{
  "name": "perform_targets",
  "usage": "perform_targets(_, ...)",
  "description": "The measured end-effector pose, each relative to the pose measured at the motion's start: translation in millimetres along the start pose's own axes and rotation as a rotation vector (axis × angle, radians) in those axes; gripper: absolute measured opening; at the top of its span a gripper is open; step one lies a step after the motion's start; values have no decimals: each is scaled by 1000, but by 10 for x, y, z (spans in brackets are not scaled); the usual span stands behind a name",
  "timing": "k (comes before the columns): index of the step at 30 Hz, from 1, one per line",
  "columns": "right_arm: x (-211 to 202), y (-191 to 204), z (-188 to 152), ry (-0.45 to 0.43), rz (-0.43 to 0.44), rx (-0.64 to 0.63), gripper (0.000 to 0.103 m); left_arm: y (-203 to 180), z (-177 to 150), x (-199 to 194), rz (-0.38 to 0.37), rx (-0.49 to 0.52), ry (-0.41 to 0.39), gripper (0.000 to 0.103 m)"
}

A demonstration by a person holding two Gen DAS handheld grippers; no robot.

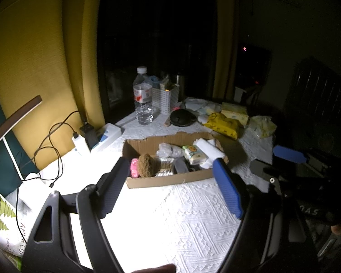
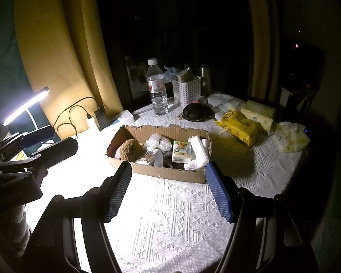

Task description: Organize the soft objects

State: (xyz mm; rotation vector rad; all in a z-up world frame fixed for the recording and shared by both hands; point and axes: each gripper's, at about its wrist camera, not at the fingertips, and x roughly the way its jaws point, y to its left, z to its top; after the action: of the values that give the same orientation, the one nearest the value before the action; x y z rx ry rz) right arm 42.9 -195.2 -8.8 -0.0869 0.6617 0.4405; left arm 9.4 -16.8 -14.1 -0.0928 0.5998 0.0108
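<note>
Both the left gripper (image 1: pixel 170 182) and right gripper (image 2: pixel 168 188) hang wide open, holding nothing, just before the cardboard box (image 2: pixel 179 175). The brown fuzzy ball (image 2: pixel 130 149), tissue pack (image 2: pixel 180 151) and white cloth (image 2: pixel 199 152) lie inside it. More soft packs, like the yellow wipes pack (image 2: pixel 239 126), lie outside on the right, so sorting could be midway or finished.

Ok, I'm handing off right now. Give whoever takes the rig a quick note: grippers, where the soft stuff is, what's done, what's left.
Left gripper: open, empty, hovering before the cardboard box.
Right gripper: open, empty, also in front of the box.
In the box: brown plush toy, small tissue pack, white paper towels, clear plastic bags, a pink item.
Outside, right of the box: yellow wipes pack, tissue box, pale yellow-print pack.
Left to do: probably move those three in.
</note>
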Motion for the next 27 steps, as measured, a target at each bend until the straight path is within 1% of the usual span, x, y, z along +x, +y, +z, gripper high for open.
perform_targets(27, 22, -15, -5, 3, 1, -1, 71, 16, 11, 11, -1, 5, 0, 77)
